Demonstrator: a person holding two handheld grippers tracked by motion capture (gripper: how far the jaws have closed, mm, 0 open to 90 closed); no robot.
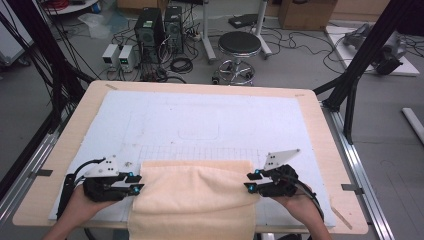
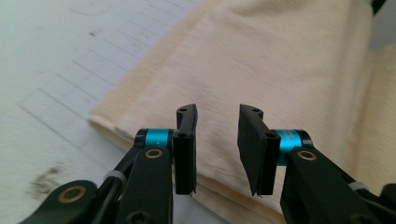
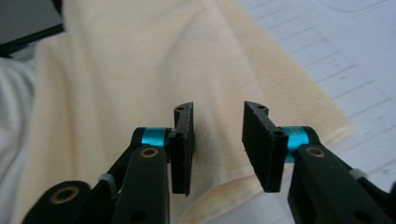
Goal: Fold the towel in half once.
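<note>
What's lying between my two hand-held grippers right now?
In the high view, the cream towel spans the whole stretch between the left hand-held gripper and the right hand-held gripper, draping over the near edge of the table.

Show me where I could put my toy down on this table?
The big bare stretch of white mat beyond the towel, up to the table's far edge, is free. The near edge is crowded: the towel lies there with the left gripper and right gripper at its sides.
</note>
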